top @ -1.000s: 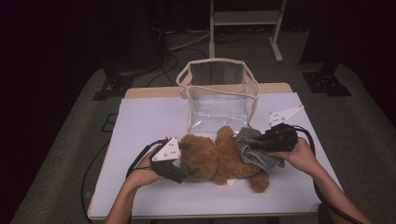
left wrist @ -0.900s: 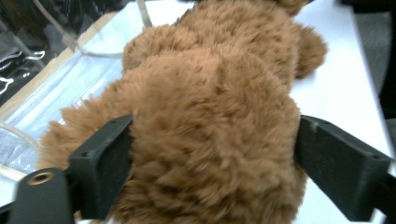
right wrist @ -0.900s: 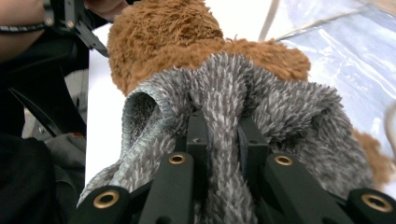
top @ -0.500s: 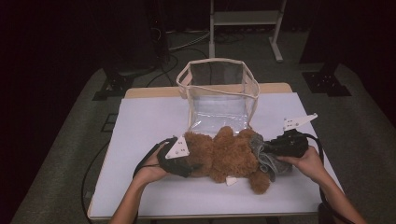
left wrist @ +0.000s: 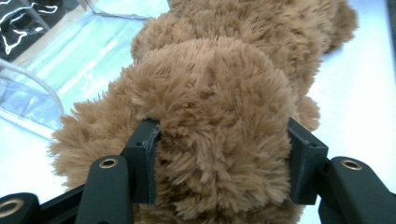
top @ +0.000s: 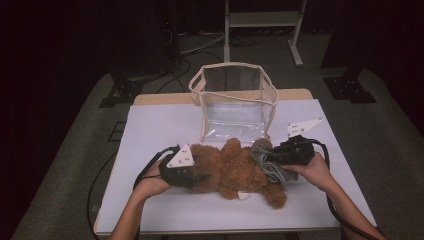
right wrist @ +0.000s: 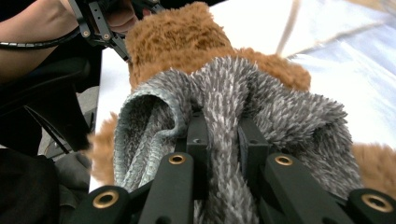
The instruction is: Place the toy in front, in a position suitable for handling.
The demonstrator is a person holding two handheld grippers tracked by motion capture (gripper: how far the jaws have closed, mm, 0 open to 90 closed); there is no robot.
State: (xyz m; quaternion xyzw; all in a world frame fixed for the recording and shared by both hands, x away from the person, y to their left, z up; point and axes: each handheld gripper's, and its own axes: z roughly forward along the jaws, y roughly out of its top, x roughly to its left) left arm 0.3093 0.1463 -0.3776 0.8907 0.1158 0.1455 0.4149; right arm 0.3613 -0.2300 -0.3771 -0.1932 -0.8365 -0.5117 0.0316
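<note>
On the white table (top: 150,125), the left hand-held gripper (left wrist: 219,163), jaws just closing, squeezes the shaggy brown teddy bear (top: 230,167) lying near-centre. Rightward, the right hand-held gripper (right wrist: 219,135) pinches a fuzzy grey cloth (right wrist: 233,93) bunched over the bear, hiding its right end; a clear bag (top: 235,100) stands beyond.

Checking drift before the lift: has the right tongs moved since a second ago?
Yes. In the high view the right tongs, shut on the grey cloth, sit lower and farther from the clear bag, toward the table's near edge.

I see a brown plush teddy bear (top: 227,167) lying lengthwise across the white table (top: 150,125), wearing a grey fuzzy garment (top: 270,162), just before the clear bag (top: 235,102).
</note>
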